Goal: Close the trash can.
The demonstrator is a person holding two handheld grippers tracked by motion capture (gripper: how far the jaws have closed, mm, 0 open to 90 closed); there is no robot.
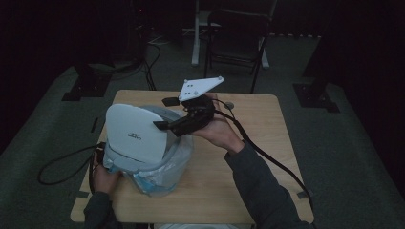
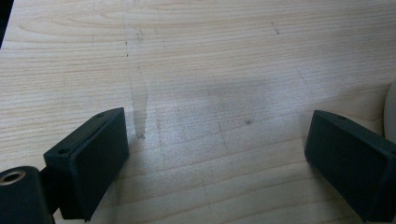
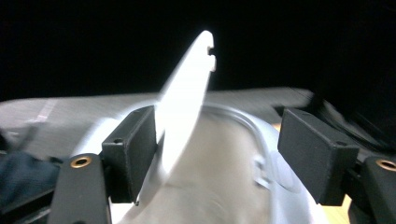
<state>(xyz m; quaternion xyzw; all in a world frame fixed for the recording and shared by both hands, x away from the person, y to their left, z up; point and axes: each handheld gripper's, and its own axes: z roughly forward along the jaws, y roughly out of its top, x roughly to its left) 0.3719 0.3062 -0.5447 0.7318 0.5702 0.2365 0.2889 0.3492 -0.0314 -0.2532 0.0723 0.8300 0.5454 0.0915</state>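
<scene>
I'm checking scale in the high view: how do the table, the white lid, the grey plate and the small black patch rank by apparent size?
1. Table
2. White lid
3. Grey plate, raised nearer the camera
4. Black patch

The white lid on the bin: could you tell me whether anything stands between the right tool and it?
Nothing visible does. The right tool is open and already at the raised white lid of the bin, with the lid's edge between its jaws.

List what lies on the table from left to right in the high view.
Left hand → white bin lid → right gripper → right hand.
</scene>
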